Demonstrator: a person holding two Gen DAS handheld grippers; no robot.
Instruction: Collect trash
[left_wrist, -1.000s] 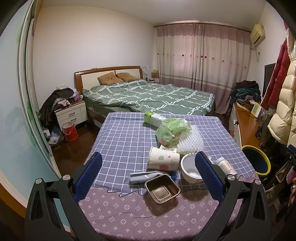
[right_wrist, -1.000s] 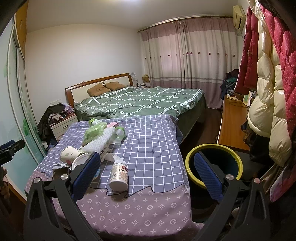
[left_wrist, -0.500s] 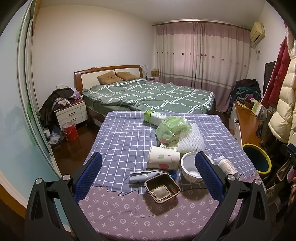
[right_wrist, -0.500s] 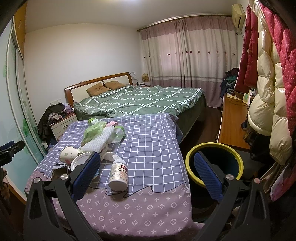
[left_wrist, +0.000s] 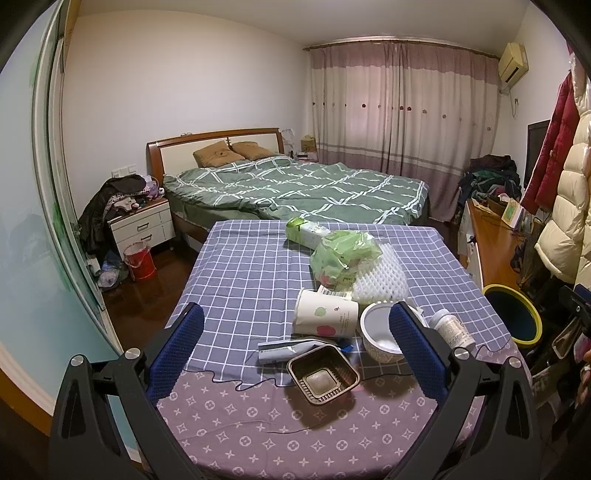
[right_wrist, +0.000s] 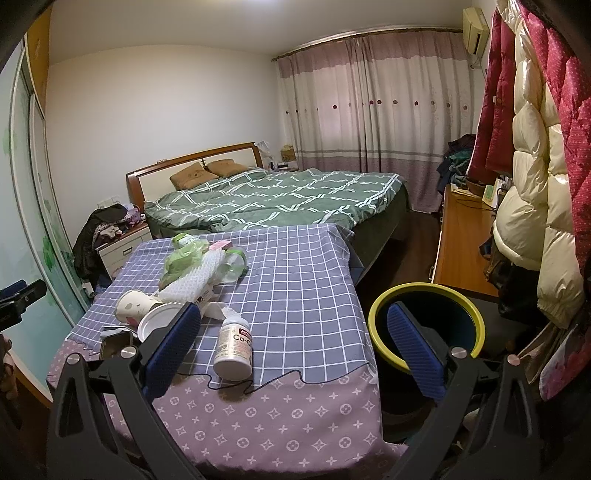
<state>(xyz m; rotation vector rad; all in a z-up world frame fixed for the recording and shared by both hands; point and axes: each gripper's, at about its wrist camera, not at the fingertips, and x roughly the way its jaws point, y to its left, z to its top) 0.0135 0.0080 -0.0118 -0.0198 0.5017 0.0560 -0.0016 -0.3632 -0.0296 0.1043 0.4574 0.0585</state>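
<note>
Trash lies on the cloth-covered table (left_wrist: 240, 280): a brown plastic tray (left_wrist: 322, 373), a tipped paper cup (left_wrist: 325, 318), a white bowl (left_wrist: 379, 334), a white pill bottle (left_wrist: 451, 328), a green plastic bag (left_wrist: 343, 254), white foam netting (left_wrist: 380, 277) and a green carton (left_wrist: 304, 230). My left gripper (left_wrist: 295, 345) is open above the near table edge, the tray between its fingers' line. My right gripper (right_wrist: 293, 345) is open, empty, with the pill bottle (right_wrist: 234, 347) just ahead. A yellow-rimmed bin (right_wrist: 424, 325) stands right of the table.
A bed with a green quilt (left_wrist: 306, 188) lies beyond the table. A nightstand (left_wrist: 142, 225) and red bucket (left_wrist: 139, 256) sit at the left. A wooden desk (right_wrist: 465, 243) and hanging coats (right_wrist: 535, 184) line the right wall. A thin black cord (right_wrist: 255, 386) runs across the near cloth.
Both views have shifted very slightly; the left wrist view has drifted a little so the bin sits nearer its right edge. Nothing on the table has moved.
</note>
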